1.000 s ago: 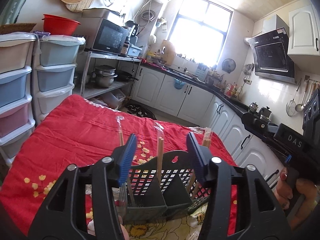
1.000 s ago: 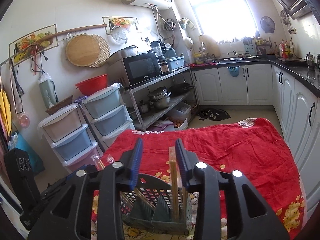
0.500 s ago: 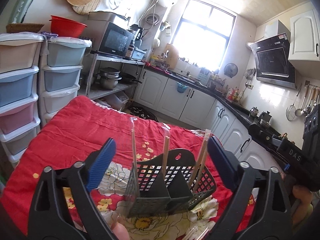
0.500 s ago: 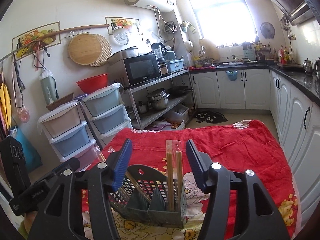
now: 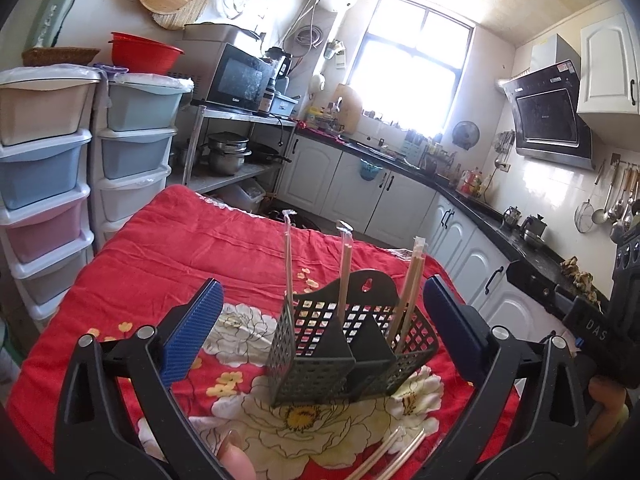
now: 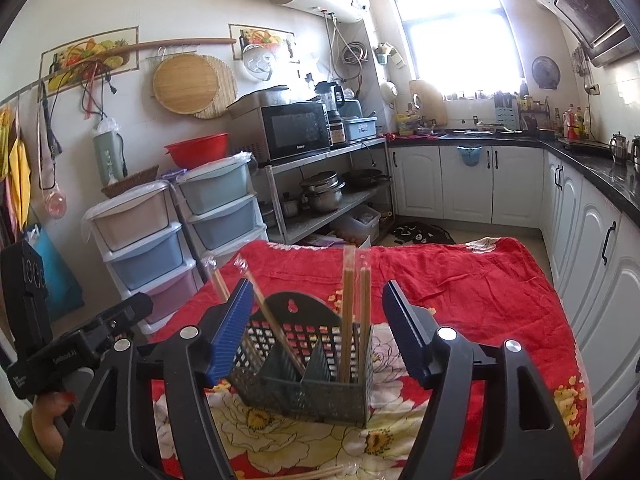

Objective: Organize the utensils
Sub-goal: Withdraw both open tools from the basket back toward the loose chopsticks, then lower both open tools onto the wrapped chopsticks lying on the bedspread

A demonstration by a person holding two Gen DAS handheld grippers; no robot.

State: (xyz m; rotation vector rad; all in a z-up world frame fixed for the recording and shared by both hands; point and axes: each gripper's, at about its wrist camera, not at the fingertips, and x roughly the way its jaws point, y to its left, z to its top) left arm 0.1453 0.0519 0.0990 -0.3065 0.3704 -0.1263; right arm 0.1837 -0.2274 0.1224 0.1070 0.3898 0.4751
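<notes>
A dark green lattice utensil basket (image 5: 352,344) (image 6: 308,372) with three compartments stands on the red floral cloth (image 5: 168,264). Wrapped chopsticks stand in each compartment: one pair on the left (image 5: 287,256), one in the middle (image 5: 344,268), two on the right (image 5: 408,292); in the right wrist view the upright pairs (image 6: 354,304) stand in the right compartment. More wrapped chopsticks (image 5: 396,456) lie on the cloth in front of the basket. My left gripper (image 5: 320,336) is open and empty, just short of the basket. My right gripper (image 6: 316,328) is open and empty, also near it.
Stacked plastic drawer units (image 5: 44,184) stand left of the table. A metal shelf with a microwave (image 5: 236,80) and pots is behind. White cabinets with a black counter (image 5: 460,200) run along the right. The cloth's far edge (image 6: 440,246) drops to the floor.
Both grippers opened wide, let go of the chopsticks they had set in the basket, and drew back from it. The chopsticks now stand free in the compartments.
</notes>
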